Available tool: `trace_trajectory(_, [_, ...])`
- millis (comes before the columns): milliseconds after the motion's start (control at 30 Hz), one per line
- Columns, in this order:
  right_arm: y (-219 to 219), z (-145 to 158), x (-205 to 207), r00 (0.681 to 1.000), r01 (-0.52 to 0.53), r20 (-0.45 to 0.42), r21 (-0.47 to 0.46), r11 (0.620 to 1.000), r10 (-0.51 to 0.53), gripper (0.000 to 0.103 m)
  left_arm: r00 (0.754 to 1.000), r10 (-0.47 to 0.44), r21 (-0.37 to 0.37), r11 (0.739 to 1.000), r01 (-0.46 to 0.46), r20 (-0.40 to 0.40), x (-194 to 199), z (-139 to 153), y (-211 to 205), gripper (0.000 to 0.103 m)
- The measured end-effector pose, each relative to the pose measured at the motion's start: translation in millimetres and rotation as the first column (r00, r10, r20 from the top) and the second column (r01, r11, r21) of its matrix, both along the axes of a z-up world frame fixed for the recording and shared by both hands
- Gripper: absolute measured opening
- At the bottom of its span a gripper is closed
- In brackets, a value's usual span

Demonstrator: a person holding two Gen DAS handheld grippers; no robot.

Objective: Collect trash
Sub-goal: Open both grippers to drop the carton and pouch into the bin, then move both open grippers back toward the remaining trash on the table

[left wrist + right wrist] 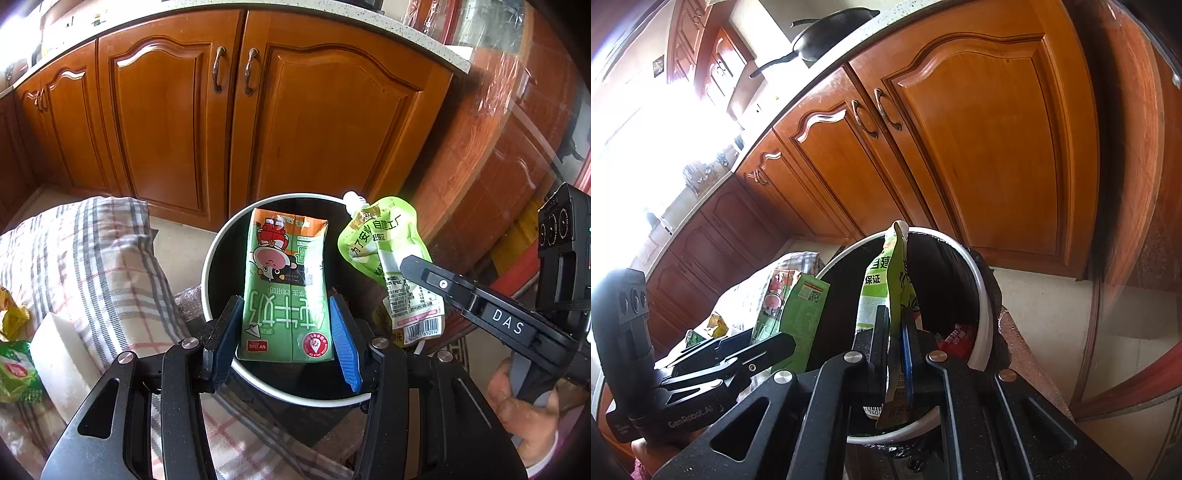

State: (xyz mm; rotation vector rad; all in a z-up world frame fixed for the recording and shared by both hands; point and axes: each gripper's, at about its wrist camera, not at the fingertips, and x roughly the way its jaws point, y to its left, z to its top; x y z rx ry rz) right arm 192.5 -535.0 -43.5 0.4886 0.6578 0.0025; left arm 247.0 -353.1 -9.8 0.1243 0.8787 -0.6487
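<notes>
Brown wooden cupboard doors [288,122] fill the top of both views, with a pale floor below them. Low in the middle of the left wrist view sits the trash bin [221,236], round with a white rim and a black bag inside.

The left claw [290,332] is partly open, and its blue pads press on both sides of a green milk carton [284,288]. The carton hangs right over the mouth of the bin. In the right wrist view the same carton [798,306] shows at the middle left, close to the bin's rim [979,295].

The right claw [897,350] is squeezed nearly closed on a flat green drink pouch [886,280]. In the left wrist view the pouch [384,251] sits at the right side of the bin, with its white spout pointing up. It looks to be over the rim, not quite over the middle.

To do this step well, I think each piece should be well over the black hole before the claw lets go. The pouch may need to come a bit more toward the middle. Then open each claw wide so nothing sticks to the pads. Letting go too near the rim could make the pouch slide off onto the floor.

A checked cloth [92,258] lies at the left, with more wrappers [14,332] on it.
</notes>
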Motion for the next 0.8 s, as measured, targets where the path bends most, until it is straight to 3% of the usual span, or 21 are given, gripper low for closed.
trace_trajectory(133, [-4.1,-2.9,1.8,1.0,0.011,-0.012,0.012,1.0,-0.011,0.012,1.0,0.005,0.001,1.0,-0.005,-0.026,2.4,-3.6,1.2,0.047])
trace_trajectory(167, [-4.9,-3.3,2.0,1.0,0.015,-0.015,0.014,1.0,-0.014,0.017,1.0,0.008,0.002,1.0,-0.007,-0.03,2.3,-4.0,2.3,0.05])
trace_trajectory(300, [-5.2,-1.8,-3.5,1.0,0.024,-0.002,0.025,0.999,-0.024,0.049,1.0,0.015,-0.01,1.0,-0.015,-0.013,-4.8,-0.8,11.0,0.062])
trace_trajectory(367, [-2.8,-0.2,-6.3,1.0,0.024,0.005,0.028,0.999,-0.024,0.053,1.0,0.023,-0.012,1.0,-0.023,0.003,-10.9,1.2,18.0,0.064])
trace_trajectory(500, [9.4,4.5,-17.3,0.999,0.014,0.037,0.025,1.0,-0.015,0.087,0.999,0.045,-0.024,0.999,-0.045,0.017,-24.9,3.5,38.9,0.068])
trace_trajectory(800, [61.9,9.0,-44.2,0.996,-0.042,0.075,0.003,0.999,0.041,0.098,0.987,0.149,-0.051,0.988,-0.146,0.057,-62.8,5.9,111.2,0.071])
